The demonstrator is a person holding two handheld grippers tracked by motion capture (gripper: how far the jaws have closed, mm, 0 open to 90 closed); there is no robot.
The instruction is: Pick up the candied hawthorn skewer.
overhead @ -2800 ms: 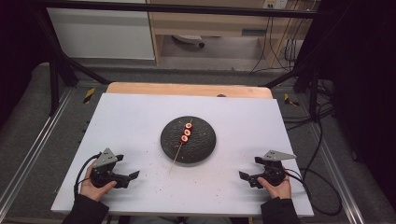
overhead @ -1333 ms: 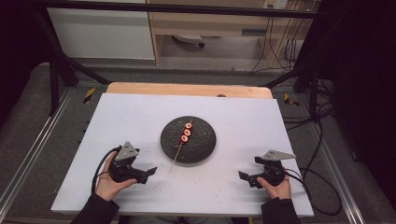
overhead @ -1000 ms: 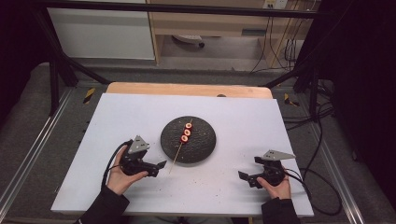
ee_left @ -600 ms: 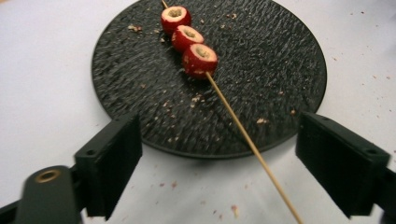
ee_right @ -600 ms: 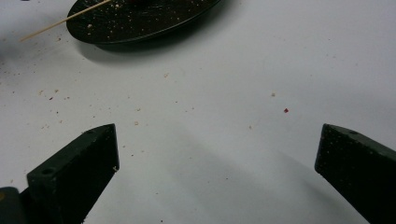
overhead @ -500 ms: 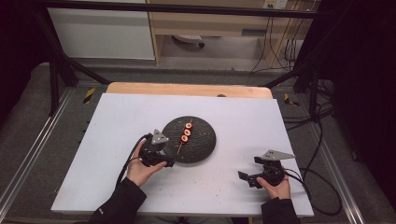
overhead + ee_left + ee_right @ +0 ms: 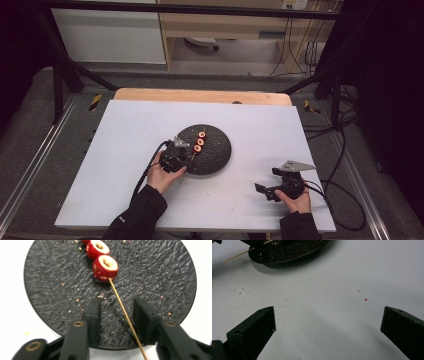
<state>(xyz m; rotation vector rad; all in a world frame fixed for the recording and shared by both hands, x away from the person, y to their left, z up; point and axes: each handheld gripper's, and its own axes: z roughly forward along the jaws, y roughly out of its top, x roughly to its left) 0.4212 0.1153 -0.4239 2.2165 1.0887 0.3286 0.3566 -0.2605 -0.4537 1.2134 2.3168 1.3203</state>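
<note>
Your left gripper (image 7: 117, 317), jaws just closing, straddles without touching the thin wooden skewer (image 7: 124, 315) of round red fruit slices (image 7: 105, 268) lying on the rough, pebbled black plate (image 7: 160, 277), while your right gripper (image 7: 328, 336) gapes wide over the white table (image 7: 352, 277).

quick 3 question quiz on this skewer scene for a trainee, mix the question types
1. True or false: the left gripper has its pads pressed on the skewer.
2. What does the skewer lie on? A) the black plate B) a bowl C) the bare table
3. Fill in: the right gripper rests over the white ____, jaws wide apart.

Key
1. False. The jaws have just been closing and the stick lies between them, but there is a gap on both sides.
2. A, with its bare end sticking out past the rim.
3. table.
</note>
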